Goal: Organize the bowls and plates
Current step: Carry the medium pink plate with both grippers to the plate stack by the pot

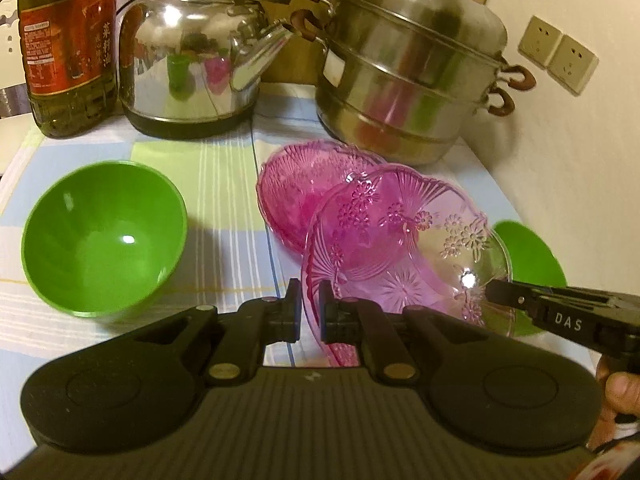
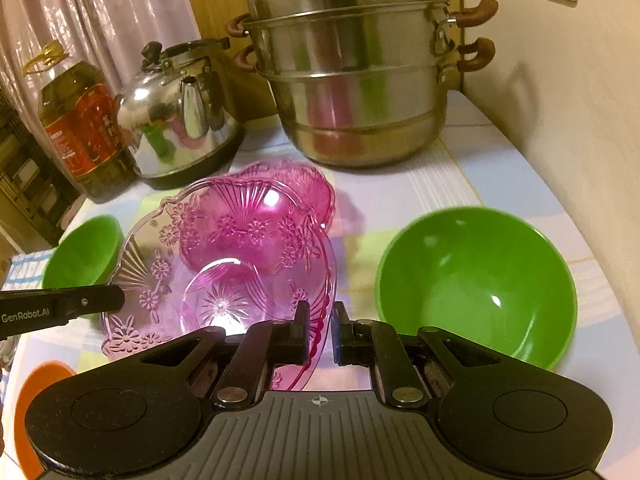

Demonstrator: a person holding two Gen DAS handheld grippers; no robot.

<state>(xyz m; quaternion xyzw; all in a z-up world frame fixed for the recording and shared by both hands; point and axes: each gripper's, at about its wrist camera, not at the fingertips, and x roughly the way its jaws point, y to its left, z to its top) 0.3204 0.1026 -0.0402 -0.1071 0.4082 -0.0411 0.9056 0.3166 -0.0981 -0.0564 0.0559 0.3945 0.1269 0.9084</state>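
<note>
Pink glass plate [image 1: 404,248] tilted, rim clamped by left gripper [image 1: 310,304] and right gripper [image 2: 320,320], both angled downward.

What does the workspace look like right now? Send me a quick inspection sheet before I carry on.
Surface: table under a pastel checked cloth.
Job's things: clear pink patterned plastic plate held tilted by both grippers, overlapping a second pink plate lying behind it; one green plastic bowl to its left, another green bowl to its right, both upright and empty.
Clutter: steel kettle, tiered steel steamer pot, cooking oil bottle along the back.
Grippers: left gripper and right gripper each shut on the held plate's rim, at opposite sides.
Cables: nothing seen.
Surroundings: wall sockets, curtain.
</note>
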